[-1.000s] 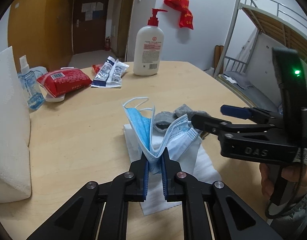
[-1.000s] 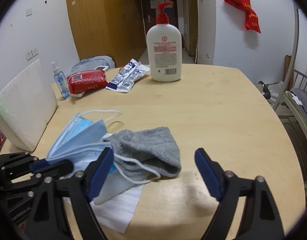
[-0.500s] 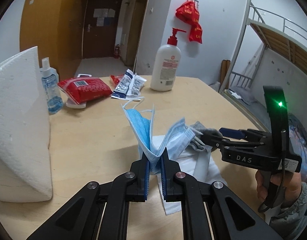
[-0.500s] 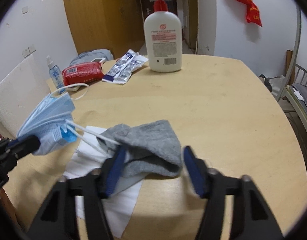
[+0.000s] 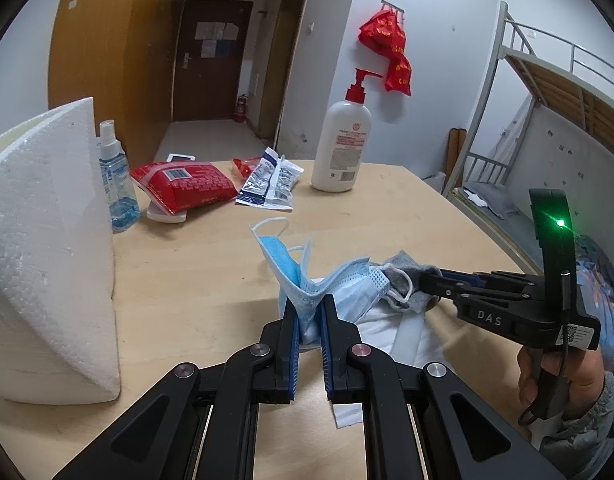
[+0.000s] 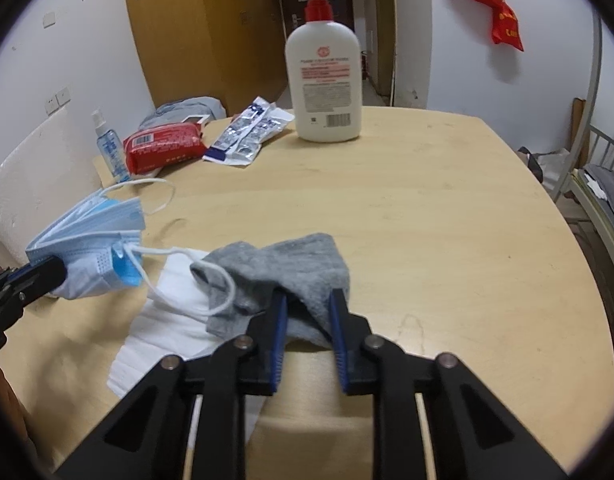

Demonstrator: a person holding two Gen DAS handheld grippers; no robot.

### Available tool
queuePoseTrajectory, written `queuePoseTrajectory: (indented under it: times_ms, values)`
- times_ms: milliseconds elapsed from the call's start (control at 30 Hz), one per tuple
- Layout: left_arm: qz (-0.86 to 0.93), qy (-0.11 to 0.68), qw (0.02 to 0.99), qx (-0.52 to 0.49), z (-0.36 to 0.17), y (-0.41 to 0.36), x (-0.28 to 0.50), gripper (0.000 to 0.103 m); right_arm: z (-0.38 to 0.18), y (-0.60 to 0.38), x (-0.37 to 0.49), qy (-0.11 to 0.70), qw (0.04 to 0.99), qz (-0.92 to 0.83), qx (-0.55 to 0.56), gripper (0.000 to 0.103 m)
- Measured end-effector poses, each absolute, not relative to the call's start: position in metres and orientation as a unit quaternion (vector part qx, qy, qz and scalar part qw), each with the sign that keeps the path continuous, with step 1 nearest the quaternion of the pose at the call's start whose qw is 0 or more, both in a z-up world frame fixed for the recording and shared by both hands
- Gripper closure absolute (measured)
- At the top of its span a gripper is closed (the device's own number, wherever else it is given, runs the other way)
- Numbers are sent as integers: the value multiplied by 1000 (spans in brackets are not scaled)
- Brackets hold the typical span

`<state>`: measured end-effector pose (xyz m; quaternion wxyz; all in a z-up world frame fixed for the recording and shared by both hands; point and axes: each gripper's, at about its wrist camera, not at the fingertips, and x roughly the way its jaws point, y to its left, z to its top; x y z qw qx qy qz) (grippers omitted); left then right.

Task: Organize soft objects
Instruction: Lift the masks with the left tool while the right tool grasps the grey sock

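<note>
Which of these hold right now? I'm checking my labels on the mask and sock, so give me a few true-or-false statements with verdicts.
1. The left gripper is shut on the blue face mask. True.
2. The right gripper stands wide open above the table. False: its fingers have just been closing and now pinch the grey sock.
3. One mask ear loop lies over the sock. True.
4. The pump bottle lies on its side. False: it stands upright.
</note>
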<state>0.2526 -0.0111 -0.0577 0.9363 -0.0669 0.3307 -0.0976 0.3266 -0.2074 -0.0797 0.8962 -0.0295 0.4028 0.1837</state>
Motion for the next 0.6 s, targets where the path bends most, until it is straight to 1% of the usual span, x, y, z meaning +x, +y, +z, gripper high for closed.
queuePoseTrajectory:
  times_ms: [100,167,333,500,533,567,600]
  values:
    - [-93,330,937,-67,-56,-9,252,93,-80,-208,327,403,896,183,-29,87]
    - [-94,329,937,-69,-55,-9,251,93,-81,-206,327,407,894,184,-32,88]
    - [-90,319,941,-69,-49,-5,247,93,-77,-207,327,401,897,183,-27,87]
    - [-86,314,943,-72,-45,-1,244,93,-78,-199,328,403,896,182,-49,87]
    - [-87,314,943,-71,-45,-1,244,93,-79,-198,328,404,895,183,-51,86]
    - [-87,313,943,-71,-45,-2,243,93,-78,-197,328,403,895,183,-53,82]
    - [-88,313,943,-68,-44,-3,242,93,-78,-197,328,402,895,185,-55,74]
